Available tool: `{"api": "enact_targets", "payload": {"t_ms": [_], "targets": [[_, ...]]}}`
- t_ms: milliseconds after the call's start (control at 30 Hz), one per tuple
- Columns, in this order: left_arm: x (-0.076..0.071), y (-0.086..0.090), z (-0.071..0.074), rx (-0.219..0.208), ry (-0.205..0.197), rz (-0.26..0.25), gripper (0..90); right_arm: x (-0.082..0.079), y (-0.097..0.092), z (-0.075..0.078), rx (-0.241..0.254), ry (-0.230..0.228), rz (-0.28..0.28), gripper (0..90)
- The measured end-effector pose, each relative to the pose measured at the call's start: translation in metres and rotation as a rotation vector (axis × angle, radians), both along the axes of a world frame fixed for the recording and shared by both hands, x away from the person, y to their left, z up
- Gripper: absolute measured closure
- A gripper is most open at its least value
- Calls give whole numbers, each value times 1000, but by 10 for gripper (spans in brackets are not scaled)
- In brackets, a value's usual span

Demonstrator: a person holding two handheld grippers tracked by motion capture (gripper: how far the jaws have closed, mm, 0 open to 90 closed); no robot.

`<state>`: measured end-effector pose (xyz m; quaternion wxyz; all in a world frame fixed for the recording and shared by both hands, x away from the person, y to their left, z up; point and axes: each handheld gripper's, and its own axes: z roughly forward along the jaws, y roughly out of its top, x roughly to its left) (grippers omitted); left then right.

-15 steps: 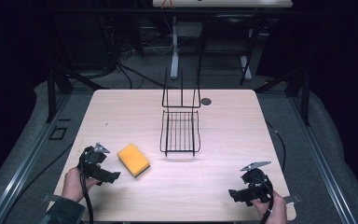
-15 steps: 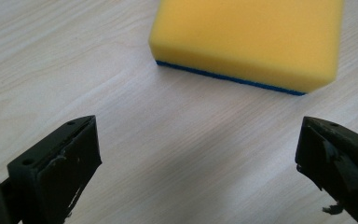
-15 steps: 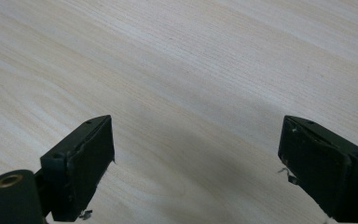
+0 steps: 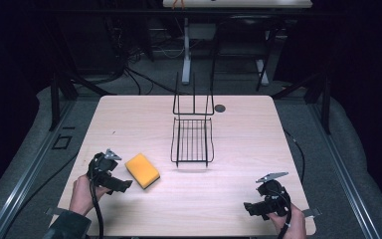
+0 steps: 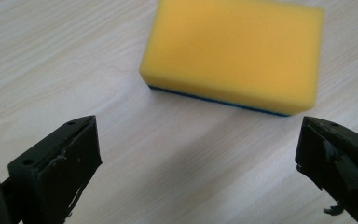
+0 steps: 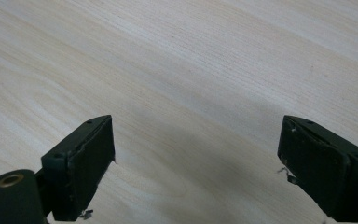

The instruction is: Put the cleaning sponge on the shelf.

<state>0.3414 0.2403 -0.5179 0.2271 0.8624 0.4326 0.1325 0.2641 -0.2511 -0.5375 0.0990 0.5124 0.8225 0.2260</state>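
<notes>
The sponge lies flat on the near left part of the surface, yellow side up with its thin blue layer underneath, turned at a slant to the surface's edges. The left gripper sits just beside it, aimed at it from the near left, and its fingers stand wide apart with nothing between them; in the left gripper view the sponge is just ahead of the gap, not yet touched. That spread looks chosen to take the sponge across its width, so the job in hand appears to be a first reach for it.

The right gripper waits low at the near right corner, well apart from everything, its fingers also spread over bare wood; it seems parked until it is needed.

A black wire rack stands at the middle of the surface beyond the sponge, a likely place for the sponge to go. A small dark round disc sits just behind the rack.

The surface is pale wood grain, clean and uncluttered. Around it the room is dark, with grey flooring, cables and the legs of another table at the back.
</notes>
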Motion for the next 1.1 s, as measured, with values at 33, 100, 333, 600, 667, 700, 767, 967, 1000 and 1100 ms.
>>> {"api": "enact_targets", "payload": {"t_ms": [33,100,333,600,667,700,767,967,1000,1100], "targets": [[4,-2,2,-8,-11,5,4,0,0,0,4,-4,0,105],[9,-4,3,-14,-16,4,5,0,1,0,-1,-2,5,106],[19,-11,1,-12,-16,-14,14,0,2,0,-1,7,6,107],[37,-8,1,-65,-58,2,148,1,2,0,-2,3,8,112],[42,-10,-2,-56,-53,9,153,1,2,0,-5,5,9,112],[43,-11,-3,-41,-47,11,162,1,2,-1,-7,5,10,113],[46,-15,-6,-26,-35,6,198,1,2,-1,-13,4,4,116],[52,-21,-12,-11,-1,-18,266,1,2,-1,-16,5,3,122],[53,-21,-14,-5,11,-23,280,1,2,-1,-18,9,4,123],[55,-20,-16,-24,31,-35,318,1,2,-2,-21,9,8,128]]}}
